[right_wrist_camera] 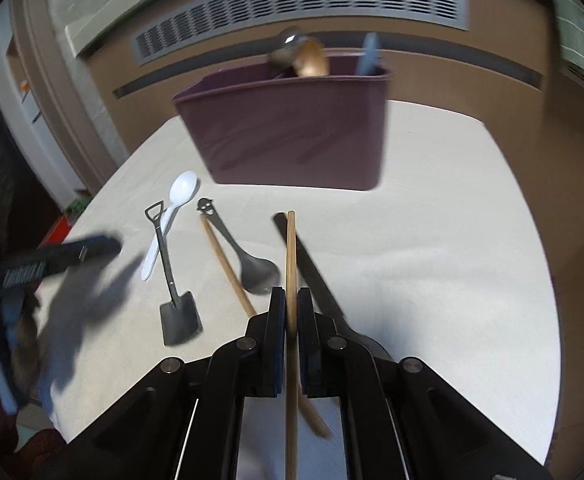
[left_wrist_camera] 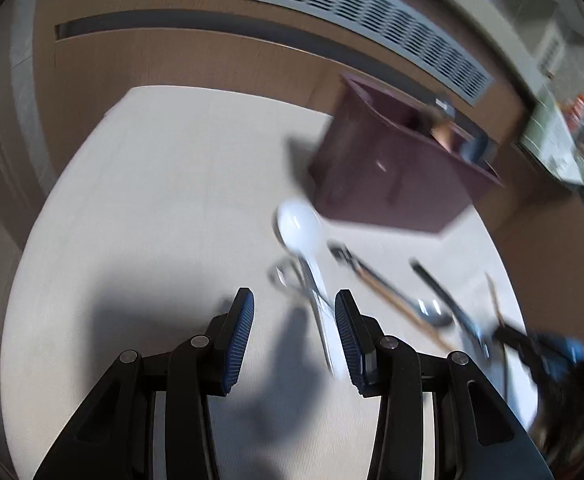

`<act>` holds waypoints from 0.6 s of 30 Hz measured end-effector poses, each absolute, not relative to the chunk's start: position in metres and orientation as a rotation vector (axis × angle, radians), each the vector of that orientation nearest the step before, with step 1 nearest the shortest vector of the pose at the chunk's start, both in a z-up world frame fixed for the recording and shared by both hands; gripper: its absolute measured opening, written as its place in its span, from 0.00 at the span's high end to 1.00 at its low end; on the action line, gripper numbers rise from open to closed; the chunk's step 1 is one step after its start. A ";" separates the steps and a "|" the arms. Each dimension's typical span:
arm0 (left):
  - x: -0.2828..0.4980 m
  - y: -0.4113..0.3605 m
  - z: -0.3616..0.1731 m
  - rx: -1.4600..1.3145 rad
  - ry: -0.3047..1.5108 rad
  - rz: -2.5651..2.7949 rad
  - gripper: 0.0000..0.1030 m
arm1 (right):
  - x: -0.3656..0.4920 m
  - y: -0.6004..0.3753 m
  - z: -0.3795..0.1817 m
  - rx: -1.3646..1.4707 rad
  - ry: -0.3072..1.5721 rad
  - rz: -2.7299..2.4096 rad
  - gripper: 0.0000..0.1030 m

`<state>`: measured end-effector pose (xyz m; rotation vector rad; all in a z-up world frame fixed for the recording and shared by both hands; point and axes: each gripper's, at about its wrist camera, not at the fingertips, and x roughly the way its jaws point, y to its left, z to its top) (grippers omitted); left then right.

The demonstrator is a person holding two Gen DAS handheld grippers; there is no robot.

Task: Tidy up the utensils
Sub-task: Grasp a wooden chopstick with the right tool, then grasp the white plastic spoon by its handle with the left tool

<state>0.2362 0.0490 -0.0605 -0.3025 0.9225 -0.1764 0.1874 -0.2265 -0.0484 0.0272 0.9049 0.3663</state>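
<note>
1. Your right gripper (right_wrist_camera: 291,312) is pinching the wooden chopstick (right_wrist_camera: 291,256) partway along its length, and the far end points toward the purple bin (right_wrist_camera: 292,140). A thin stick in flat pads can pivot or slide, so a fast swing may drop it.
2. Its far tip could catch the bin's near wall if you carry it low.
3. Your left gripper (left_wrist_camera: 294,312) is spread with nothing in it, over the white spoon (left_wrist_camera: 300,228) and metal shovel spoon (right_wrist_camera: 174,280) on the worktop (right_wrist_camera: 432,240). That view is blurred, so closing now may snag both.
</note>
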 end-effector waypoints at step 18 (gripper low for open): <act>0.298 -0.013 -0.082 -0.007 0.955 -0.104 0.58 | 0.178 -0.259 -0.062 0.085 0.888 0.308 0.95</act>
